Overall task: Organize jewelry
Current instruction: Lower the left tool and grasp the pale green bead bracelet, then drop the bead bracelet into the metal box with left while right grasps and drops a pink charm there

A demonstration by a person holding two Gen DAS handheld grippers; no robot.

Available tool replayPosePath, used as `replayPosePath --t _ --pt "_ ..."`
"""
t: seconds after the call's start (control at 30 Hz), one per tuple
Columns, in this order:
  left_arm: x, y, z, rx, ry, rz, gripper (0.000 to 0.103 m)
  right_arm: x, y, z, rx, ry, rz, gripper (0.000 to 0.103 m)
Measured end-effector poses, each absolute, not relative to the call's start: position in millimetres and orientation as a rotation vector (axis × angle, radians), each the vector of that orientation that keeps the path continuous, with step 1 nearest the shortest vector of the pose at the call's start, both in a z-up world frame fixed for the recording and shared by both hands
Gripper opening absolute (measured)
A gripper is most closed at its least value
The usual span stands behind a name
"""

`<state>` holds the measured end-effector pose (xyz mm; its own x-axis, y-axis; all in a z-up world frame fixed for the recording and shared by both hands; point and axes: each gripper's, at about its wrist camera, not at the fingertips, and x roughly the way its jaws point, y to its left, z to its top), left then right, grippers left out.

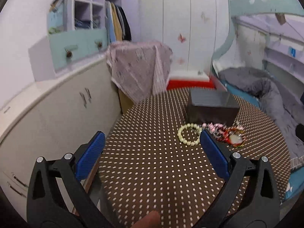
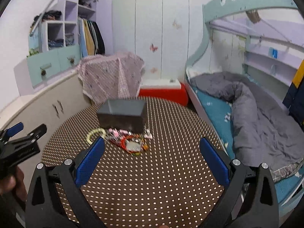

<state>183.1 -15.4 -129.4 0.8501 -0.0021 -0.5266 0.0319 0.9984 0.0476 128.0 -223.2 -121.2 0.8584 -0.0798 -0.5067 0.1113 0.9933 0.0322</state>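
Both claws hang wide apart and empty above the round polka-dot table (image 1: 152,171). From the left gripper (image 1: 152,142), the cream bead bracelet (image 1: 188,134) lies at one o'clock, touching a tangled pink-and-red jewelry pile (image 2: 131,142). Behind both sits the dark gray box (image 2: 121,115), at eleven o'clock from the right gripper (image 2: 152,148).

Glossy bead bracelet (image 1: 189,134), matt box (image 1: 212,107).
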Motion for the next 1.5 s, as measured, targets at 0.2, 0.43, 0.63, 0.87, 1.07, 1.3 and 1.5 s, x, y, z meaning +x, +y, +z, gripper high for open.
replayPosePath --t 0.2,0.43,0.63,0.87,1.07,1.3,1.5 --pt "251 -31 -172 0.126 0.687 -0.051 0.097 161 -240 -154 0.069 0.628 -0.096 0.096" --pt "298 -38 -208 0.147 0.839 -0.066 0.097 192 -254 -174 0.06 0.7 -0.074 0.096" --pt "314 -42 -219 0.096 0.902 -0.145 0.063 214 -265 -186 0.029 0.759 -0.069 0.096" --pt "305 -58 -212 0.103 0.874 -0.266 0.009 253 -275 -191 0.033 0.798 -0.014 0.094" --pt "281 -51 -204 0.078 0.839 -0.273 0.009 296 -258 -201 -0.01 0.871 0.065 0.063" --pt "267 -45 -199 0.087 0.809 -0.29 0.009 313 -237 -217 -0.083 0.895 0.105 0.025" --pt "263 -40 -185 0.08 0.769 -0.306 0.009 286 -248 -210 -0.003 0.871 0.125 0.02"
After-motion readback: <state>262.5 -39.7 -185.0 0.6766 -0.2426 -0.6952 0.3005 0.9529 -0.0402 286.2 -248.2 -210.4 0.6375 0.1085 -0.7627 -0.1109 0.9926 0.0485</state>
